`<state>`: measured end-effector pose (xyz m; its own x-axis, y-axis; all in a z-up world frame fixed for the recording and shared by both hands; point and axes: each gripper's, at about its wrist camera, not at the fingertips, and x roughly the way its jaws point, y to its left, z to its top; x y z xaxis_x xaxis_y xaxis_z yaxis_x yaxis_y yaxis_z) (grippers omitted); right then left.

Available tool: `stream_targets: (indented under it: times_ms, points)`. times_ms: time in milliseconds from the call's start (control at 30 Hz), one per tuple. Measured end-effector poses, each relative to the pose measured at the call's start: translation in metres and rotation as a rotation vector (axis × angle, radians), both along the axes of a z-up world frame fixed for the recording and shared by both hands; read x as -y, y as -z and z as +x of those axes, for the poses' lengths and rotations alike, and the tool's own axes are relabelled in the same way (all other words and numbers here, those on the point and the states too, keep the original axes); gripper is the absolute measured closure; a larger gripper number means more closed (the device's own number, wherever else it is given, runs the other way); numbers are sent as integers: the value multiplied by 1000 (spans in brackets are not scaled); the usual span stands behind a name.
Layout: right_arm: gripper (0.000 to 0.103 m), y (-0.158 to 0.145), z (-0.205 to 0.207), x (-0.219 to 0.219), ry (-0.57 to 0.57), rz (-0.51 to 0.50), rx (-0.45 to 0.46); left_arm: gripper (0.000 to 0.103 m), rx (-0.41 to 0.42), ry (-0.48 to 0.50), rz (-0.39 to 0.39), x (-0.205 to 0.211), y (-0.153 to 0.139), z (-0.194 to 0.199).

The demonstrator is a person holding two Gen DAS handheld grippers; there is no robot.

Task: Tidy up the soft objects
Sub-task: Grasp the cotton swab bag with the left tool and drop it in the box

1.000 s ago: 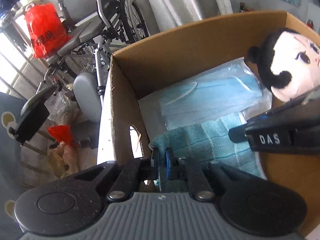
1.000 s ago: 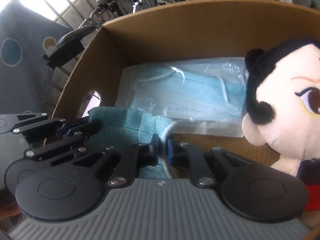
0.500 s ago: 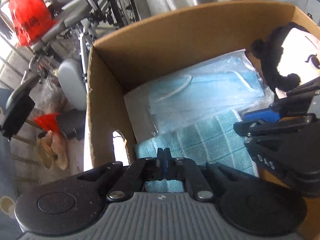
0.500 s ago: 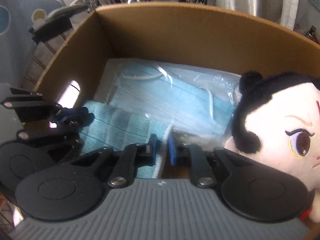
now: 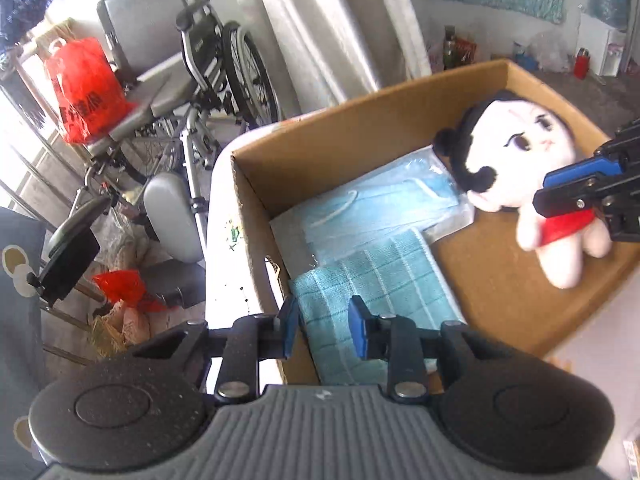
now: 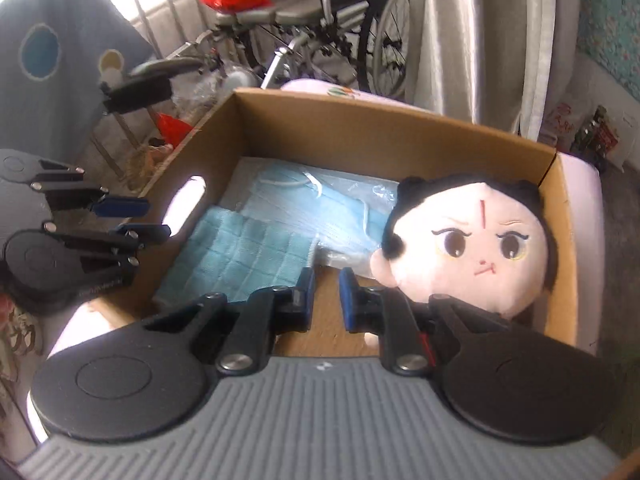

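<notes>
A folded teal checked cloth [image 5: 376, 288] [image 6: 244, 256] lies flat in the cardboard box [image 5: 360, 148] [image 6: 360, 136], partly over a clear pack of blue face masks [image 5: 380, 212] [image 6: 320, 208]. A plush doll [image 5: 520, 160] [image 6: 468, 244] with black hair and a red outfit lies at the right of the box. My left gripper [image 5: 323, 326] [image 6: 120, 220] hovers above the cloth's near left end, its jaws opening and gripping nothing. Over the bare box floor between cloth and doll, my right gripper [image 6: 326, 300] [image 5: 580, 184] stands slightly open and empty.
The box rests on a pale padded surface [image 6: 580, 188]. Behind it stand a folded wheelchair [image 5: 192, 92] [image 6: 340, 28] with a red plastic bag [image 5: 84, 92] on its seat, and a light curtain [image 5: 340, 32]. A dark patterned cloth [image 6: 52, 60] hangs at the left.
Both grippers released the teal cloth and rose up and back out of the box. The cloth now lies flat by the mask pack, and more of the room shows.
</notes>
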<state>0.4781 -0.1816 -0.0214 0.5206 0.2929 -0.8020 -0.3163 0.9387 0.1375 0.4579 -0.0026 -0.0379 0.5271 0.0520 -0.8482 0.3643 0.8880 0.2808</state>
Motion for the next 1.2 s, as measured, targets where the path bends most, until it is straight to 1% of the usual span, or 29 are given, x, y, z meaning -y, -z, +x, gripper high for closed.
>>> stream_targets:
  times_ms: [33,67,100,167,233,267,300,333,367,400,467,500,533,567,600,633,667,700,733,767,800,867,900,967,1000,1067,1133,1167,1200]
  points:
    - [90,-17,-23,8,-22,20,22,52,24,14,-17,-5,-13,-16]
    - [90,-28,-40,13,-39,39,29,51,50,26,-53,-14,-32,-37]
    - [89,-35,-57,18,-63,66,21,51,56,31,-91,-22,-44,-54]
    - [89,-40,-89,24,-99,138,-21,50,37,23,-162,-32,-56,-88]
    - [87,-32,-112,29,-100,215,-69,46,-4,13,-231,-39,-54,-113]
    - [86,-22,-126,30,-88,256,-103,46,-27,13,-275,-43,-48,-127]
    - [82,-9,-134,28,-75,278,-127,46,-56,17,-307,-47,-37,-141]
    - [78,10,-141,24,-66,287,-161,50,-70,20,-318,-47,-27,-149]
    - [76,24,-144,21,-67,290,-197,53,-81,25,-327,-49,-13,-160]
    - [75,42,-148,15,-72,293,-234,52,-85,22,-333,-51,4,-169]
    - [73,76,-163,9,-29,357,-272,51,-63,25,-355,-57,30,-182]
    - [69,89,-165,9,1,380,-311,51,-79,29,-374,-60,45,-185]
    - [69,107,-168,8,36,407,-373,51,-118,12,-383,-63,58,-185]
    - [69,118,-171,7,49,421,-411,51,-160,-19,-397,-68,71,-186]
    - [69,124,-173,7,56,416,-426,49,-186,-40,-413,-71,80,-185]
    - [67,129,-177,8,66,427,-406,41,-200,-64,-428,-74,88,-185]
    - [61,131,-180,11,78,467,-388,40,-199,-77,-452,-77,94,-186]
    - [60,135,-183,14,94,512,-387,39,-197,-69,-475,-78,96,-187]
    - [60,139,-183,15,102,553,-389,39,-191,-53,-494,-79,98,-188]
    - [61,142,-184,15,100,582,-389,39,-190,-42,-505,-78,99,-189]
    - [65,148,-186,14,98,618,-389,41,-186,-31,-511,-77,99,-189]
    - [81,159,-185,13,111,673,-415,41,-175,-2,-526,-74,99,-192]
    - [97,166,-182,13,127,680,-422,43,-165,-2,-531,-73,100,-193]
    - [100,176,-182,14,149,738,-428,60,-152,2,-529,-71,101,-198]
    - [101,179,-182,14,168,765,-431,76,-143,3,-523,-71,102,-200]
    - [103,178,-182,11,189,758,-414,81,-119,-13,-500,-75,102,-202]
    - [103,172,-183,5,174,702,-359,83,-160,-56,-588,-86,107,-197]
    - [103,169,-184,3,162,689,-345,83,-178,-57,-617,-89,108,-195]
    - [103,164,-185,2,153,687,-329,83,-178,-55,-621,-89,108,-195]
